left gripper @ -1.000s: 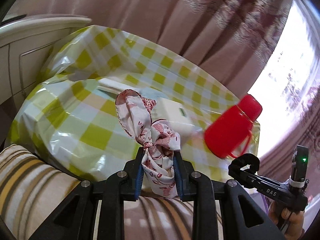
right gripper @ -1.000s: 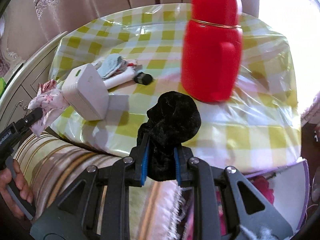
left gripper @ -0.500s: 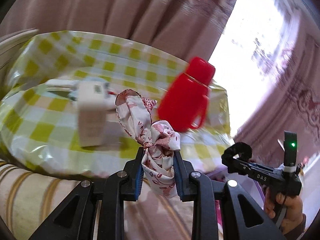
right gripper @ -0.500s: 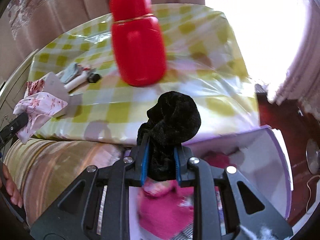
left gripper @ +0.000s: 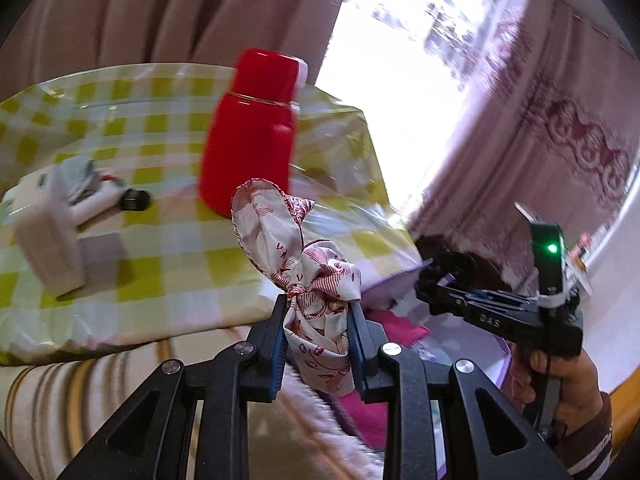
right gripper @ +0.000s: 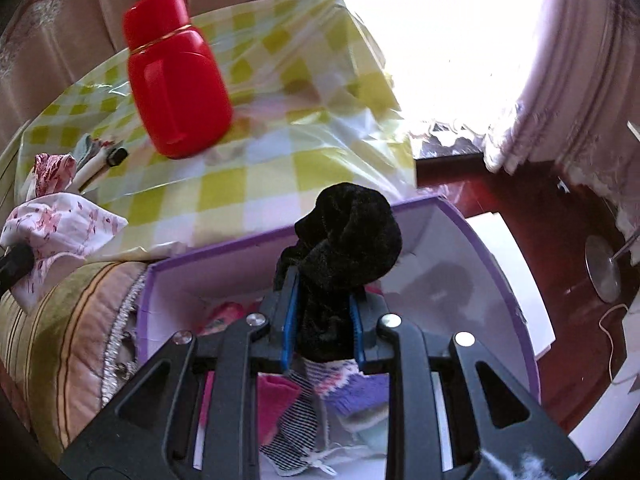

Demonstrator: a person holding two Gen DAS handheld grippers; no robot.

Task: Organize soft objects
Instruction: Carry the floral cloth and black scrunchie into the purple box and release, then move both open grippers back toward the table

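My left gripper point(left gripper: 319, 316) is shut on a white cloth with red print point(left gripper: 304, 264), knotted and sticking up between the pads. My right gripper point(right gripper: 323, 312) is shut on a black velvet scrunchie point(right gripper: 348, 236) and hangs over a purple-rimmed box point(right gripper: 472, 236). Inside the box lie pink, striped and purple soft pieces point(right gripper: 304, 404). The left wrist view shows the right gripper point(left gripper: 448, 280) off to the right, held by a hand point(left gripper: 568, 380), above the same box point(left gripper: 400, 276). The printed cloth point(right gripper: 60, 224) appears at the left edge of the right wrist view.
A red flask point(left gripper: 252, 128) stands on the yellow-checked tablecloth point(left gripper: 160, 240), also in the right wrist view point(right gripper: 172, 88). A white block point(left gripper: 48, 236), a small cloth and a tube lie left of it. A striped cushion point(right gripper: 60, 340) sits below the table edge. Curtains hang behind.
Both grippers have swung rightward away from the table, each keeping its cloth. The purple box has come into view under the right gripper, and the red flask has slid left in both views.
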